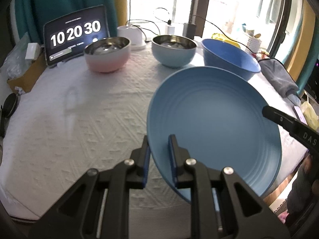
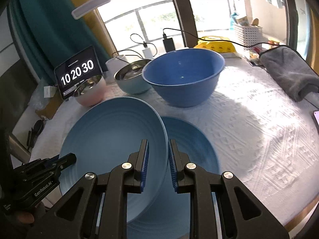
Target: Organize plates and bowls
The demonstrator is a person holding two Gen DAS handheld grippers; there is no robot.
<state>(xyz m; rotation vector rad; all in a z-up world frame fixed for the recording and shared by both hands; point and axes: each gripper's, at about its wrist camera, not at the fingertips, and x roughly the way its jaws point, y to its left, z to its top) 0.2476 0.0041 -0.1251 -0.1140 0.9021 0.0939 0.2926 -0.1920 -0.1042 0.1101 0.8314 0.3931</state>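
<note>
A light blue ribbed plate is held tilted above the table by both grippers. My left gripper is shut on its near rim; it also shows in the right wrist view. My right gripper is shut on the opposite rim; its finger shows at the plate's right edge. A second blue plate lies flat on the table under the held one. A big blue bowl, a pale blue steel bowl and a pink steel bowl stand at the back.
A tablet showing 10 20 30 leans at the back left. Chargers and cables lie behind the bowls. A grey cloth lies at the right edge, a phone near it. White textured tablecloth covers the table.
</note>
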